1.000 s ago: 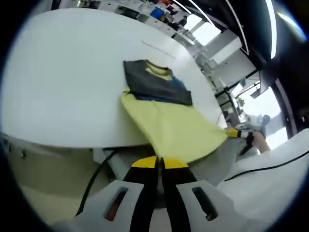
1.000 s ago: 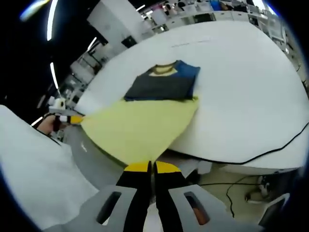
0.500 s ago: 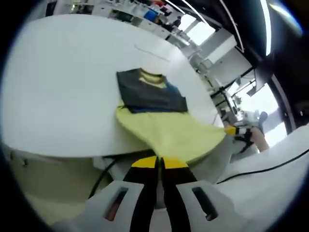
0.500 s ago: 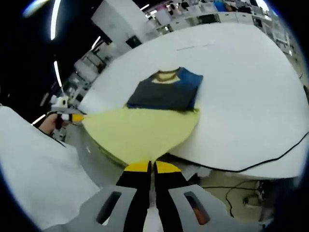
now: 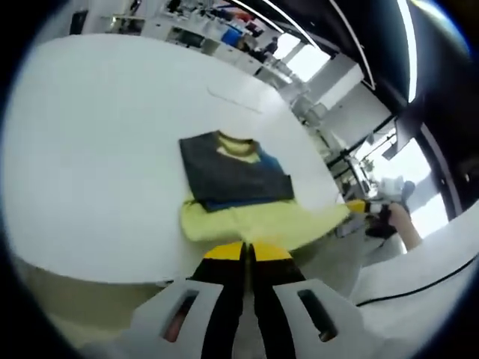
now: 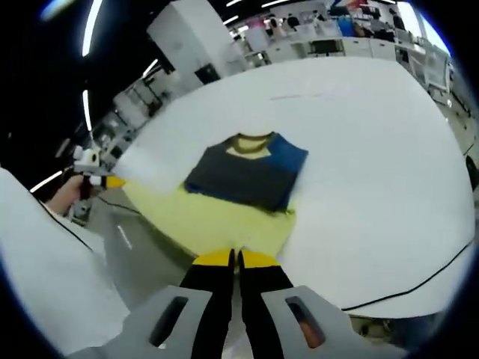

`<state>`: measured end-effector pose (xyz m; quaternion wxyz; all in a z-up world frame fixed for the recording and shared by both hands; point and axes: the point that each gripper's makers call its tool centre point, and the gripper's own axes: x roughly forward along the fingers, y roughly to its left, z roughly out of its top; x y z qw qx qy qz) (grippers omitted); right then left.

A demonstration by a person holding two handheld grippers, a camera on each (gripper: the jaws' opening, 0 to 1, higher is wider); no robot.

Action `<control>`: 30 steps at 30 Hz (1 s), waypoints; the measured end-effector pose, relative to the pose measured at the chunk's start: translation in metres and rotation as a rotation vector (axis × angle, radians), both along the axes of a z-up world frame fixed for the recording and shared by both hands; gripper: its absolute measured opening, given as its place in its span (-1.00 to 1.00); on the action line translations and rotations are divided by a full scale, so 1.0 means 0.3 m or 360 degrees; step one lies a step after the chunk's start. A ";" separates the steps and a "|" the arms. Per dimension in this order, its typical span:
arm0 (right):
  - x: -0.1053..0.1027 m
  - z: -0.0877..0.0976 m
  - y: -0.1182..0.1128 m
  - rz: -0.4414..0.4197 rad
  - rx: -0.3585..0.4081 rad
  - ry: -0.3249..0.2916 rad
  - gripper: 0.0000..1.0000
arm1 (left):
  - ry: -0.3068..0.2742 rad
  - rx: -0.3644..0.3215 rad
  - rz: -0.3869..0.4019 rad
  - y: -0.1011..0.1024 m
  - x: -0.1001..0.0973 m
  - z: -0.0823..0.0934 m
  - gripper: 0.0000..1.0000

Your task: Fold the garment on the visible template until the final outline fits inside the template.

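Nearest the camera, the left gripper [image 5: 247,254] had its jaws pinched tight on the yellow hem [image 5: 247,228] of the garment [image 5: 236,191], and in the right gripper view the right gripper [image 6: 236,258] was clamped on that same hem at its other corner. Each gripper could also be spotted out at the far side of the other's view, hand behind it, so the hem ran stretched between the two.

Beyond the jaws, the yellow lower half of the garment hung off the near edge of the white table [image 5: 97,149], held up by the grippers. Further on, the dark grey and blue upper part [image 6: 247,176] lay flat on the table, with the yellow collar [image 6: 254,142] at the far end.

As a judgement: the sides looked already folded in, the top part being a tidy narrow block, and the bottom-up fold appeared to be in hand, not finished. Left to do: carry the hem over toward the collar, lay it down, let go. No template outline could be clearly made out on the table, only a faint line [image 5: 236,101] further off, so fit could not be checked.
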<state>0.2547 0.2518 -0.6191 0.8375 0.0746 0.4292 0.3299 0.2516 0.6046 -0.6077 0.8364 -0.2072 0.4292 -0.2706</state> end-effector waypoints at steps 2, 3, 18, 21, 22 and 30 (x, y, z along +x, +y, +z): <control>0.034 0.006 -0.001 -0.0008 -0.0005 -0.0014 -0.94 | -0.0005 -0.0005 0.0012 0.000 0.028 0.003 -1.00; 0.050 0.010 -0.001 -0.0011 -0.0007 -0.0020 -0.94 | -0.0010 -0.0006 0.0014 -0.001 0.040 0.006 -1.00; 0.263 0.024 0.001 -0.0011 -0.0057 -0.0110 -0.94 | -0.0035 -0.0086 0.0064 0.006 0.220 0.022 -1.00; 0.289 0.020 0.000 -0.0014 -0.0065 -0.0117 -0.94 | -0.0043 -0.0071 0.0054 0.005 0.257 0.022 -1.00; 0.300 0.019 -0.001 -0.0019 -0.0064 -0.0120 -0.94 | -0.0047 -0.0063 0.0051 0.004 0.272 0.021 -1.00; 0.354 0.006 -0.007 -0.0051 -0.0045 -0.0122 -0.94 | -0.0067 -0.0052 0.0048 0.008 0.349 0.022 -1.00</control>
